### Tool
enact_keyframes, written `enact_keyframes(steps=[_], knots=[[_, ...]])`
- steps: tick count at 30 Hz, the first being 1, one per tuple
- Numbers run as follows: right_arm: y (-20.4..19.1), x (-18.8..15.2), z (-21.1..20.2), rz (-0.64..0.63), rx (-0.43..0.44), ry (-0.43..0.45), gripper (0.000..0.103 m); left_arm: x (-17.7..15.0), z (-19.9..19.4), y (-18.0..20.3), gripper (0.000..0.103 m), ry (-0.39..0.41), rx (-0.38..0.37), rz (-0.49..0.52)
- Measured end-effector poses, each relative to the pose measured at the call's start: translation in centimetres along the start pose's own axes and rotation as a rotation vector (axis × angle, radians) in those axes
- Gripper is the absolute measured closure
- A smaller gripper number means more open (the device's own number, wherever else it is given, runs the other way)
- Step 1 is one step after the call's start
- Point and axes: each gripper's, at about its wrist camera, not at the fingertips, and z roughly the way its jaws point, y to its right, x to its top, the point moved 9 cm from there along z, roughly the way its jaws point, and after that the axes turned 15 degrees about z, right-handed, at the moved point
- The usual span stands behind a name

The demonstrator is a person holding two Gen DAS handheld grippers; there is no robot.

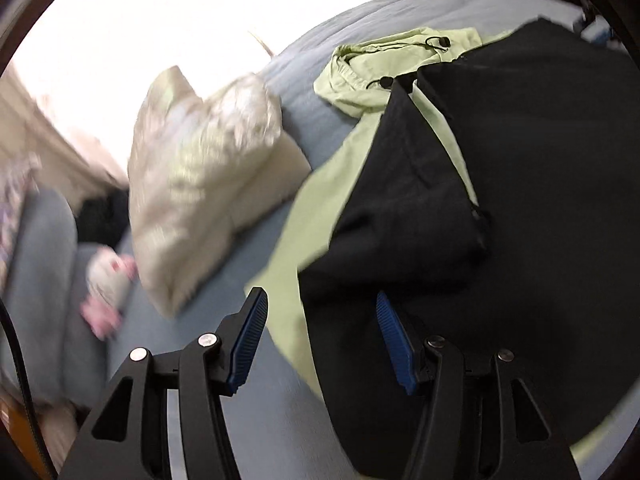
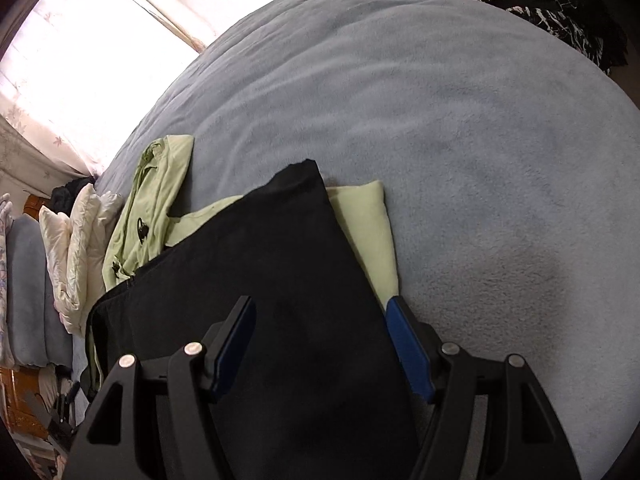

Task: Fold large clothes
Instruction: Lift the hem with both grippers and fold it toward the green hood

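A black garment [image 1: 500, 160] lies spread over a light green hooded jacket [image 1: 360, 80] on the blue-grey bed [image 1: 304, 64]. My left gripper [image 1: 322, 312] hovers open over the black garment's left edge, where a strip of green shows; its pads touch nothing. In the right wrist view the black garment [image 2: 260, 260] runs under my right gripper [image 2: 320, 316], which is open above it with nothing pinched. The green jacket [image 2: 160, 200] shows its hood at the left, and a folded green part pokes out on the right. The bed cover [image 2: 440, 120] spreads beyond.
A cream pillow [image 1: 200, 180] lies left of the clothes, blurred, with a pink and white thing [image 1: 108, 292] beyond it. Pillows [image 2: 80, 240] and a folded grey blanket [image 2: 28, 280] sit at the bed's left end. Bright curtains [image 2: 80, 60] hang behind. Dark patterned cloth [image 2: 540, 8] lies at top right.
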Motion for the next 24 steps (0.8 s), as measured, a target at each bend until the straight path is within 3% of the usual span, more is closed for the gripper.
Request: enact_keyframes(steps=[3, 4, 5, 8, 11, 14, 16, 21, 24], knots=[[-0.3, 0.1, 0.4, -0.023, -0.021, 0.006, 0.035, 1.8, 1.4, -0.5, 0.048, 0.026, 0.033, 0.021], [-0.5, 0.1, 0.6, -0.029, -0.026, 0.007, 0.035, 2.3, 1.9, -0.6, 0.053, 0.032, 0.019, 0.014], [-0.6, 0.3, 0.7, -0.041, -0.033, 0.006, 0.035, 2.7, 2.5, -0.7, 0.068, 0.038, -0.009, 0.002], [-0.8, 0.8, 1.1, -0.052, -0.037, 0.007, 0.035, 3.2, 4.0, -0.9, 0.090, 0.039, -0.152, -0.095], [-1.1, 1.6, 1.4, -0.046, -0.029, 0.018, 0.035, 2.8, 5.2, -2.8, 0.091, 0.038, -0.322, -0.355], [-1.5, 2.4, 2.0, -0.044, -0.027, 0.029, 0.035, 0.8, 7.5, -4.9, 0.090, 0.002, -0.536, -0.704], [-1.9, 2.8, 2.4, -0.053, -0.029, 0.038, 0.035, -0.2, 8.6, -4.9, 0.090, -0.025, -0.619, -0.820], [-2.7, 3.2, 3.2, -0.066, -0.019, 0.050, 0.035, -0.7, 9.5, -5.1, 0.089, -0.022, -0.680, -0.950], [-3.0, 3.2, 3.6, -0.093, -0.029, 0.066, 0.035, -0.8, 9.9, -5.9, 0.088, -0.009, -0.674, -1.000]])
